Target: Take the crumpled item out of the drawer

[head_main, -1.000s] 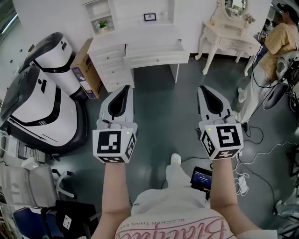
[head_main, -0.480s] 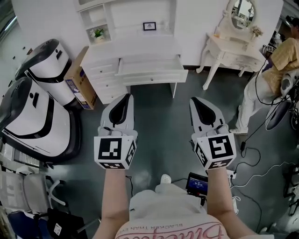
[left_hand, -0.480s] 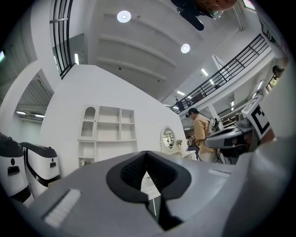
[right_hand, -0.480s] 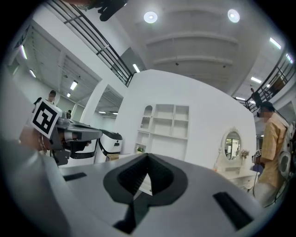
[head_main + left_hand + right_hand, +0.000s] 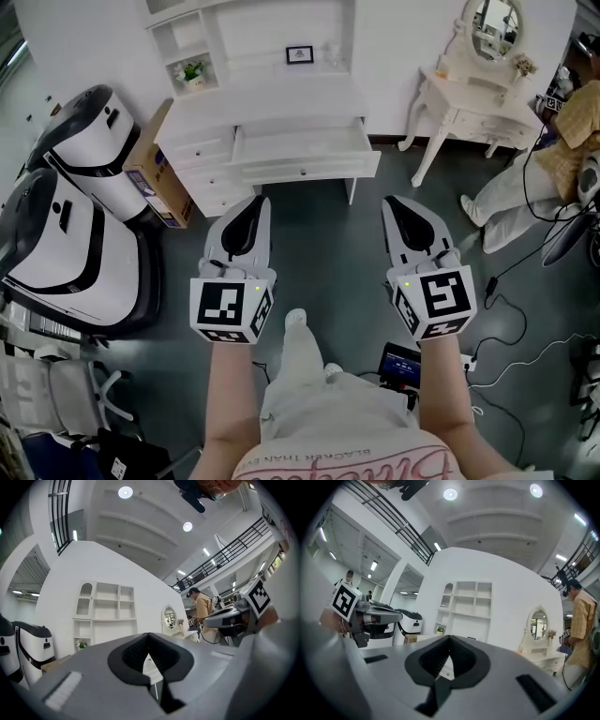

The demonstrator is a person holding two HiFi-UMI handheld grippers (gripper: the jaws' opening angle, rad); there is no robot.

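Above the dark floor [image 5: 328, 246], left claw [image 5: 253, 202] and right claw [image 5: 396, 203] both closed on nothing, well apart from the open drawer [image 5: 305, 150] under the white tabletop [image 5: 272, 98], crumpled item not discernible in it

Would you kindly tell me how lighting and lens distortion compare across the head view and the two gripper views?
Head view: even, soft light, sharp, the white desk almost merging with the white wall. Left gripper view: strong fisheye, black corners, ceiling lamp blown out, left tongs filling the foreground. Right gripper view: same fisheye, railing bowed, ceiling lamp glaring.
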